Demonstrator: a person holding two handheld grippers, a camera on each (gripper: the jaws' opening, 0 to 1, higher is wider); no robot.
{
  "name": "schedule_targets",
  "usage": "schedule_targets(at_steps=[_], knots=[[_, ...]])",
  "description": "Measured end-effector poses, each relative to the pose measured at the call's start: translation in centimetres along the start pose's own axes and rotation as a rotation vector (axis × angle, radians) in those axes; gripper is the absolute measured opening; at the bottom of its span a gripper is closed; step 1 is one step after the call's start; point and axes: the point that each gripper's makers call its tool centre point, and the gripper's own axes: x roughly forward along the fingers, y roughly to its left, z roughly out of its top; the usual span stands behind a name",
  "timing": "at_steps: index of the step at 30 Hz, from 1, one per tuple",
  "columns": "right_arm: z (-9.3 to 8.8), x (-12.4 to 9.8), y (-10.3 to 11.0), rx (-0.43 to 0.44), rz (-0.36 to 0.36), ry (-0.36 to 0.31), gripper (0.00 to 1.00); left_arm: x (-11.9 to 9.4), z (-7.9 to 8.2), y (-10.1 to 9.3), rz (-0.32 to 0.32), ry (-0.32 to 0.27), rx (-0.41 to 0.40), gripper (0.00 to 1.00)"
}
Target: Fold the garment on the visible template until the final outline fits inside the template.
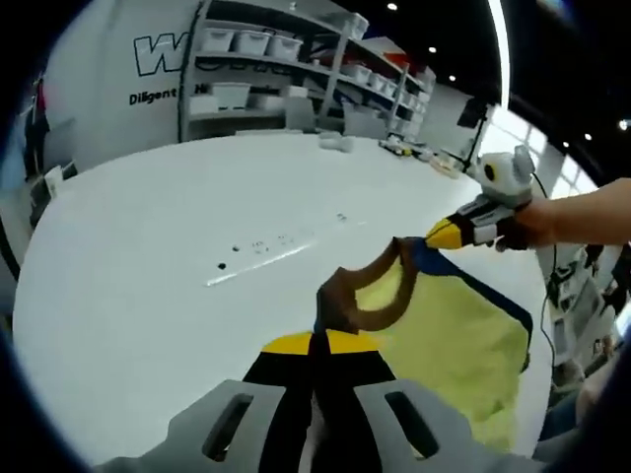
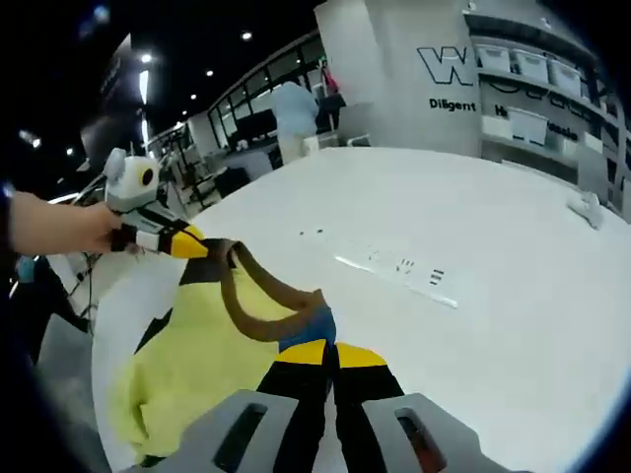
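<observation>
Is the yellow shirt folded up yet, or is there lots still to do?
Not folded yet. Done so far: both tools have grabbed the yellow garment with the brown collar near its neckline. Right now the left tool and right tool hold it lifted over the white table, hanging loose. All the folding is still left; I can't make out the template outline clearly.

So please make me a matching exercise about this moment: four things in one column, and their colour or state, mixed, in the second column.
Things:
1. garment body
2. collar band
3. table
4. left gripper

Colour or state:
a. white
b. brown
c. shut on the garment
d. yellow-green

Pairs: 1-d, 2-b, 3-a, 4-c

The right gripper is also shut on the garment, at the collar's other end.
</observation>
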Motion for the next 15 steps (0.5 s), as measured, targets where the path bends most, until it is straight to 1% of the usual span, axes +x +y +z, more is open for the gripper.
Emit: schedule_targets(at_steps=[1, 2, 3, 4, 7, 9, 10, 12, 13, 15], knots=[[-0.2, 0.3, 0.0, 0.004, -0.002, 0.005, 0.0, 0.1, -0.1, -0.1, 0.004, 0.002, -0.003, 0.02], [-0.6, 0.8, -0.1, 0.0, -0.022, 0.021, 0.0, 0.3, -0.5, 0.1, 0.014, 0.013, -0.001, 0.02], [-0.7, 0.9, -0.3, -0.02, -0.041, 0.028, 0.0, 0.3, -0.7, 0.2, 0.025, 0.024, 0.01, 0.02], [-0.9, 1.3, -0.4, -0.018, -0.052, 0.031, 0.0, 0.3, -0.8, 0.4, 0.041, 0.023, 0.022, 0.01], [-1.0, 1.5, -0.3, -0.026, -0.072, 0.03, 0.0, 0.2, -0.7, 0.4, 0.04, -0.004, 0.012, 0.02], [-1.0, 1.3, -0.2, -0.046, -0.079, 0.029, 0.0, -0.2, -0.9, 0.4, 0.048, -0.008, 0.015, 0.07], [-1.1, 1.2, -0.3, -0.048, -0.083, 0.034, 0.03, -0.4, -1.0, 0.4, 0.05, -0.008, 0.014, 0.09], [-1.2, 0.8, -0.5, -0.049, -0.095, 0.029, 0.15, -1.1, -1.4, 0.4, 0.053, -0.01, 0.017, 0.11], [-1.3, 0.4, -0.4, -0.038, -0.088, 0.025, 0.16, -1.7, -1.7, 0.2, 0.052, -0.01, 0.02, 0.11], [-1.8, -0.5, 0.4, -0.043, -0.064, 0.022, 0.1, -2.5, -2.4, 0.0, 0.046, -0.007, 0.022, 0.13]])
